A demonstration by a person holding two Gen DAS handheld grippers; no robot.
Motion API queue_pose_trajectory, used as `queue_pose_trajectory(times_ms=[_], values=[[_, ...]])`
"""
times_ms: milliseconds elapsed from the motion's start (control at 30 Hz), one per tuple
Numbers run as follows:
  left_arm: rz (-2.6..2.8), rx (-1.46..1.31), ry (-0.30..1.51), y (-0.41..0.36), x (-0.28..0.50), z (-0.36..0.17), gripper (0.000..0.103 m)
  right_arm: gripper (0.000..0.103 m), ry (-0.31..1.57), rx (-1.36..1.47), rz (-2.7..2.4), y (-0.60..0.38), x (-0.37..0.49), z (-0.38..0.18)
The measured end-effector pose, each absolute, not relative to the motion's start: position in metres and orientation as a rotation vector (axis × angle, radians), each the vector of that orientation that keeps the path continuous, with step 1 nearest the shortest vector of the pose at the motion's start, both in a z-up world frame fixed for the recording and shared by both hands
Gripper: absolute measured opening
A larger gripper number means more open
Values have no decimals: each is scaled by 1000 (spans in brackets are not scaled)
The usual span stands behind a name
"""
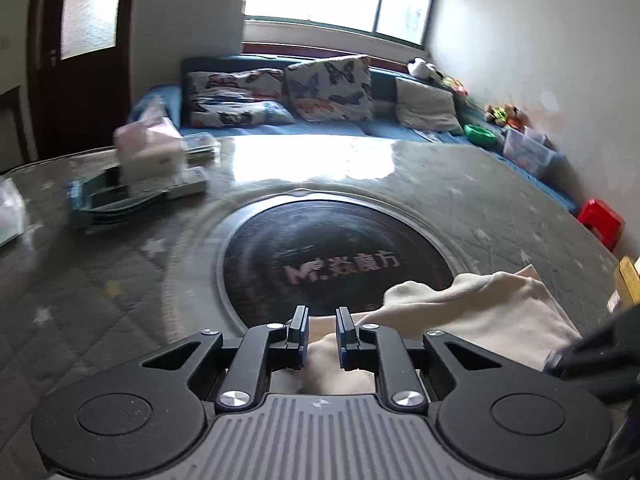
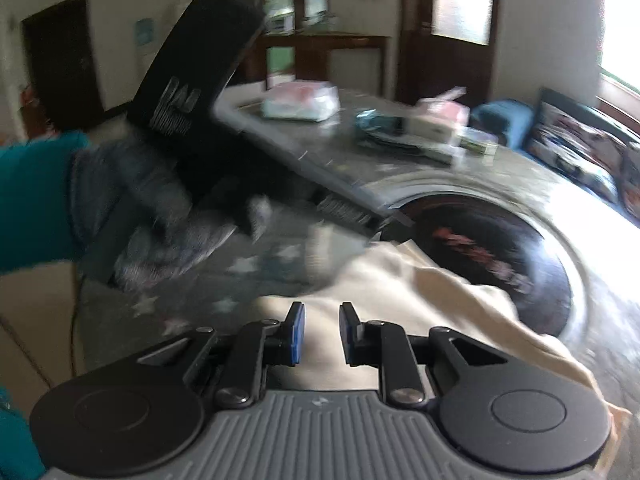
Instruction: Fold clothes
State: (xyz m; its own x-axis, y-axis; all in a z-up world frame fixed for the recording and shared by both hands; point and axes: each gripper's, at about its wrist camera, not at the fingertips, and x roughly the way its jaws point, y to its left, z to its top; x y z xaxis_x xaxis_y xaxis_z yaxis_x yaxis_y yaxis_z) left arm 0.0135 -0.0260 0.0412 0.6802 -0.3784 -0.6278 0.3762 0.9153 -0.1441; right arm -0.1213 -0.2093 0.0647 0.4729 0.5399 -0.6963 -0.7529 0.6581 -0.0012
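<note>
A cream cloth lies bunched on the grey star-patterned table, partly over the black round centre plate. My left gripper is open just above the cloth's near left edge, nothing between its blue pads. In the right wrist view the same cloth spreads under my right gripper, which is open and empty above it. The other gripper body, held by a gloved hand with a teal sleeve, hangs blurred over the cloth's far left edge.
A tissue box, remotes and a tray sit at the table's far left. A plastic packet lies farther back. A blue sofa with butterfly pillows stands behind the table. A red stool stands right.
</note>
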Motion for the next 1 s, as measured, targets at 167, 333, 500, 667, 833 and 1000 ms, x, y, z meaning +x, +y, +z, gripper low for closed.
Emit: queue_pose_trajectory(times_ms=[167,333,500,667,833,1000], values=[[-403,9,694,-15,-6,46,16,20,722,-395,810,-190,-128,51],[-425,19,670,-15,-27,47,16,20,700,-335,775,-220,-139,73],[-478,16,657,-23,-48,45,16,20,717,-326,670,-257,-151,81],[-533,70,655,-38,-67,32,16,19,766,-271,557,-297,-158,77],[-554,106,668,-47,-78,19,16,18,817,-227,510,-320,-162,54],[-555,104,676,-46,-79,19,16,18,784,-229,504,-330,-170,69]])
